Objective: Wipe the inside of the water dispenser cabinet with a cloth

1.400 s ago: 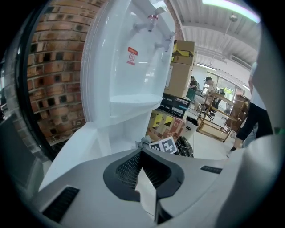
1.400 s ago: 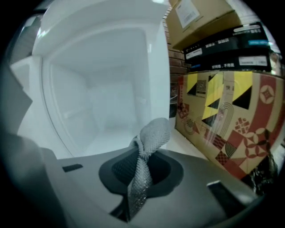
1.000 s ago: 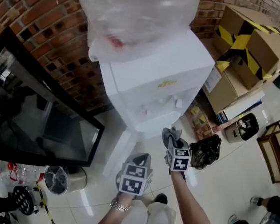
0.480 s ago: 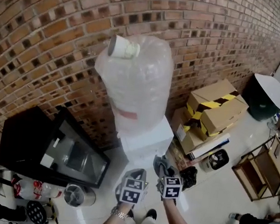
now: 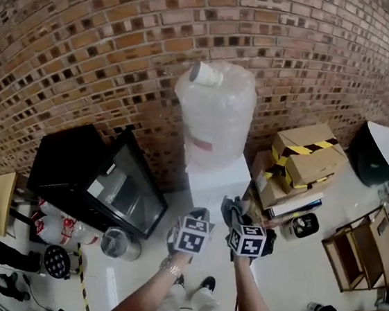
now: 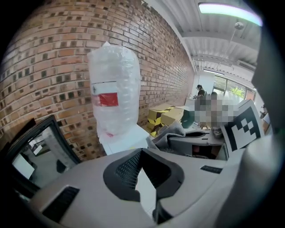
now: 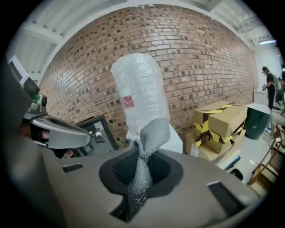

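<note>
Cloth: a grey cloth (image 7: 148,147) is pinched in the right gripper (image 7: 141,165). Its long axis runs along the jaws, away from the camera and toward the dispenser. It is twisted at the middle, and the free end flares up and to the right, past the jaw tips.
Right jaws: closed on the cloth, with mesh pads on either side of it.
Left jaws: the left gripper (image 6: 142,153) has its tips drawn together. Only a thin white wedge shows behind them, and nothing is held.
Water dispenser: the white water dispenser (image 5: 214,180) stands upright against the far brick wall (image 5: 88,48). A plastic-wrapped bottle (image 5: 215,112) sits on top of it, neck down. Both grippers are near it and apart from it, side by side and pointing at it.
Hidden: the dispenser's lower front is behind the grippers, so the cabinet and its door cannot be made out.
Floor: pale glossy tiles (image 5: 288,280).
Room: a black glass-fronted unit (image 5: 97,179) stands to the left of the dispenser. Cardboard boxes (image 5: 304,160) with yellow-and-black tape are stacked to its right. A wooden frame (image 5: 355,250) is at the far right, cut off by the edge.
</note>
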A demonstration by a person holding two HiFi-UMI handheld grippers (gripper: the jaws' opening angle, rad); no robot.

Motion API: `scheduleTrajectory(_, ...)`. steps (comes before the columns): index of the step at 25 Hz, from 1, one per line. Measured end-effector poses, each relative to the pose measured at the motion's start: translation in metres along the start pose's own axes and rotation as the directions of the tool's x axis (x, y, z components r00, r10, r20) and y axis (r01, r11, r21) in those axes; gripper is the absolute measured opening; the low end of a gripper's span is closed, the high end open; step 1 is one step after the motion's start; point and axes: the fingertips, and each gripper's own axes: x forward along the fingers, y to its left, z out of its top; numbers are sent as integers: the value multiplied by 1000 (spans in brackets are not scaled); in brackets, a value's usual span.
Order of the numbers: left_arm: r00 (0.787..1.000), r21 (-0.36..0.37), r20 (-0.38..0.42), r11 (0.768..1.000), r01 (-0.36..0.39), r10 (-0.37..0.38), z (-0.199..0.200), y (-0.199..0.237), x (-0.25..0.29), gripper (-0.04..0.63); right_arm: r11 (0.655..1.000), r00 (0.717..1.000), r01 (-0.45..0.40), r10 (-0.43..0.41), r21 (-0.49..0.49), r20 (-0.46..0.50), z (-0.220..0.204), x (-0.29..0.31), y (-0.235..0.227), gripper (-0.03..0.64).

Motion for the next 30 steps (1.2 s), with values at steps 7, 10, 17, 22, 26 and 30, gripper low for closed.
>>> scheduleTrajectory(7, 1000, 10, 20, 1000, -6, 6, 3, 2, -45, 2, 1000, 999, -24, 24, 1, 25, -1, -39, 45, 31)
scheduleTrajectory(10, 999, 15, 41, 1000, 22, -22, -2, -1, -65, 2, 1000, 999, -3, 3, -13, 33, -8, -60, 67, 31)
scheduleTrajectory(17, 997, 22, 50, 998, 64, -65, -44, 6, -134, 2, 999, 998, 50, -50, 2, 44, -50, -116, 133, 31)
scheduleTrajectory(22, 994, 42, 66, 995, 90, -93, -60, -3, -175, 2, 999, 998, 47, -47, 7, 47, -70, -153, 173, 31)
scheduleTrajectory(26, 996, 34, 34, 996, 80, -82, -75, -9, -183, 2, 999, 999, 25, -24, -21, 41, -68, -157, 190, 31)
scheduleTrajectory(30, 999, 24, 30, 999, 44, -44, -71, -5, -182, 2, 999, 999, 10, -8, -45, 42, -55, -155, 194, 31)
